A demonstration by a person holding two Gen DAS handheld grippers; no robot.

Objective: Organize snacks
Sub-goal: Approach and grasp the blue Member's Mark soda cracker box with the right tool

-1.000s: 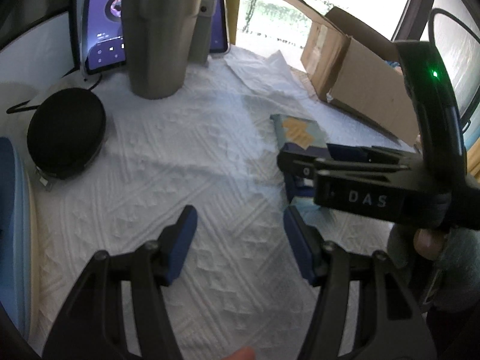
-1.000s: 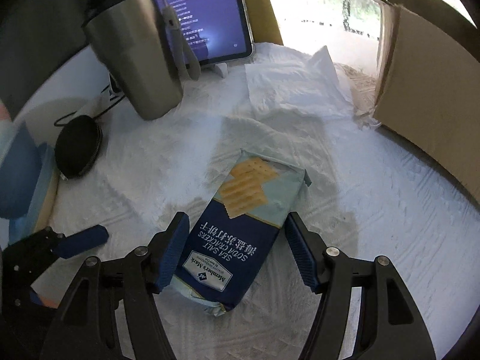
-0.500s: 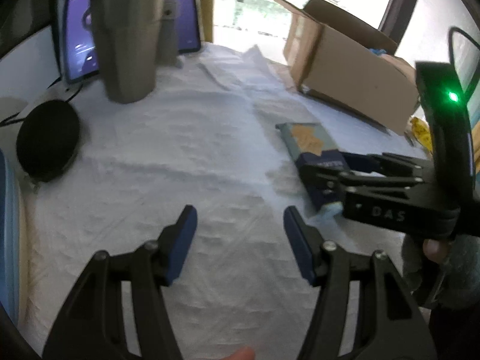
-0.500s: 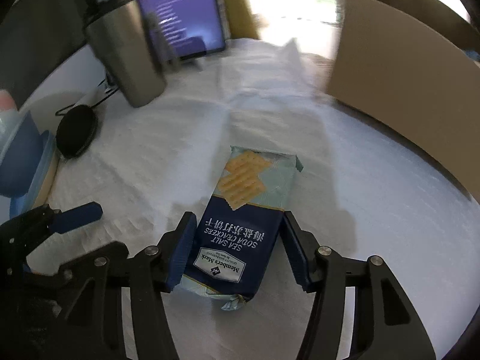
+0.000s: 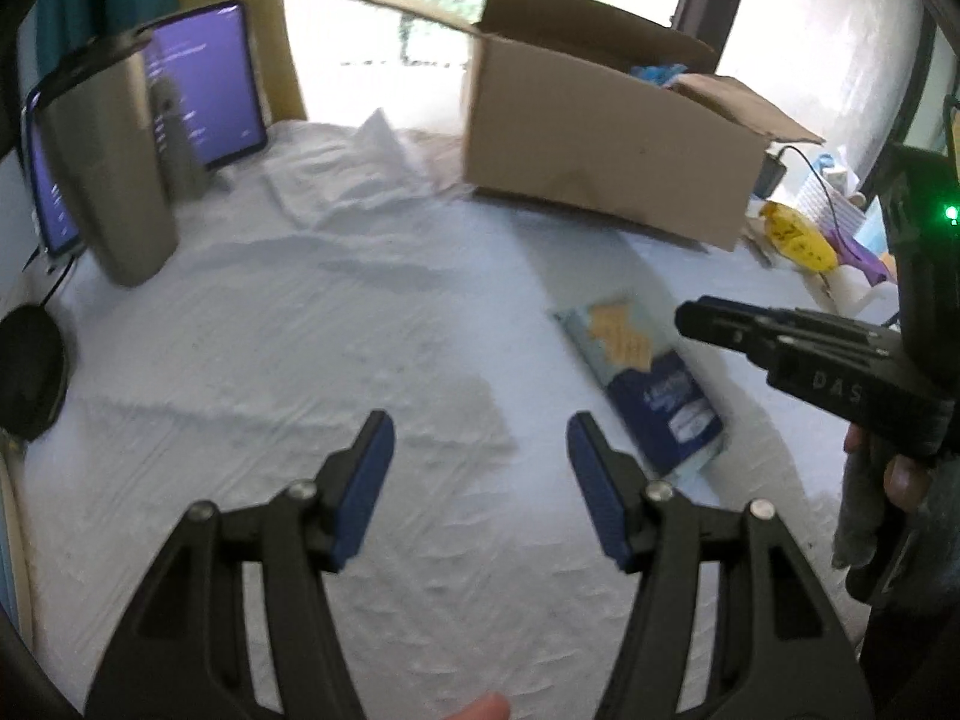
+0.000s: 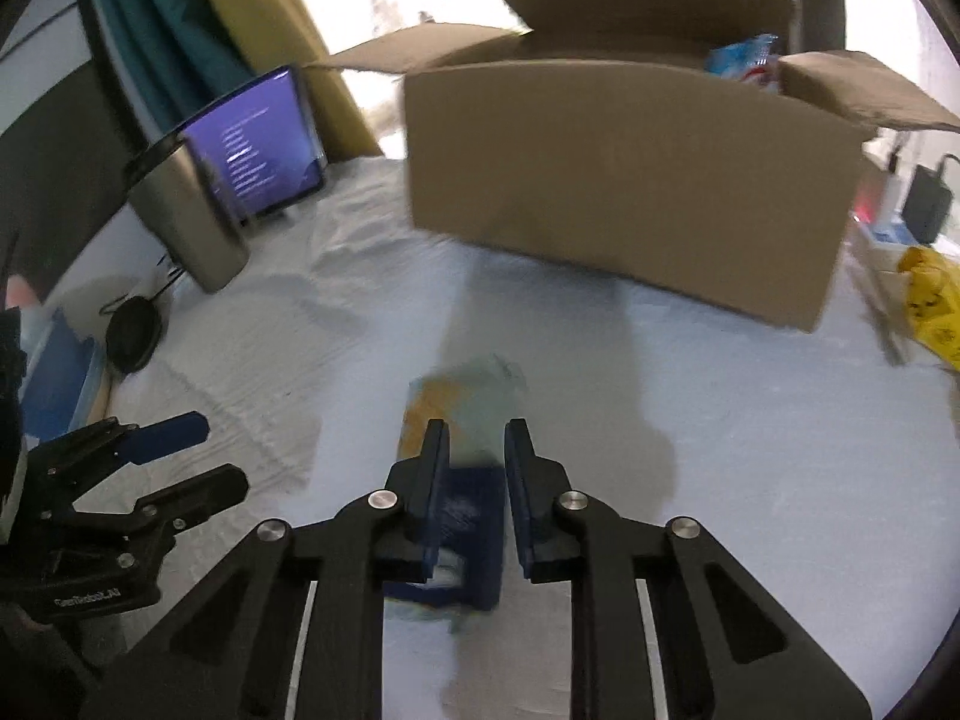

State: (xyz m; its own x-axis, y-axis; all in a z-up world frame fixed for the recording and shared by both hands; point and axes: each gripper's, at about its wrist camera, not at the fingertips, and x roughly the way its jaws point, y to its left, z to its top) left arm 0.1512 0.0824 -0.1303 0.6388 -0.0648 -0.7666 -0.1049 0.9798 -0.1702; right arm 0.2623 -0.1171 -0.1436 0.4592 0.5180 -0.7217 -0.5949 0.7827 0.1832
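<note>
A blue and pale green pack of soda crackers [image 5: 645, 384] lies flat on the white cloth [image 5: 270, 330]. My right gripper [image 6: 477, 438] hovers above it. Its jaws are closing to a narrow gap and the pack [image 6: 465, 396] shows below them, wider than the gap and not pinched. In the left wrist view the right gripper [image 5: 684, 321] reaches in from the right, over the pack's right edge. My left gripper [image 5: 480, 450] stands open over bare cloth with nothing between its fingers, left of the pack. An open cardboard box [image 6: 630, 180] with blue wrappers [image 6: 744, 60] inside stands behind.
A steel tumbler [image 5: 114, 180] and a lit tablet [image 5: 210, 78] stand at the back left. A black round disc [image 5: 30, 378] lies at the left edge. Right of the box [image 5: 600, 144] lie a yellow packet [image 5: 801, 234] and some cables.
Both grippers have drawn back and risen, so the box now shows whole. The right jaws, wide around the cracker pack before, have narrowed above it. The pack stays on the cloth.
</note>
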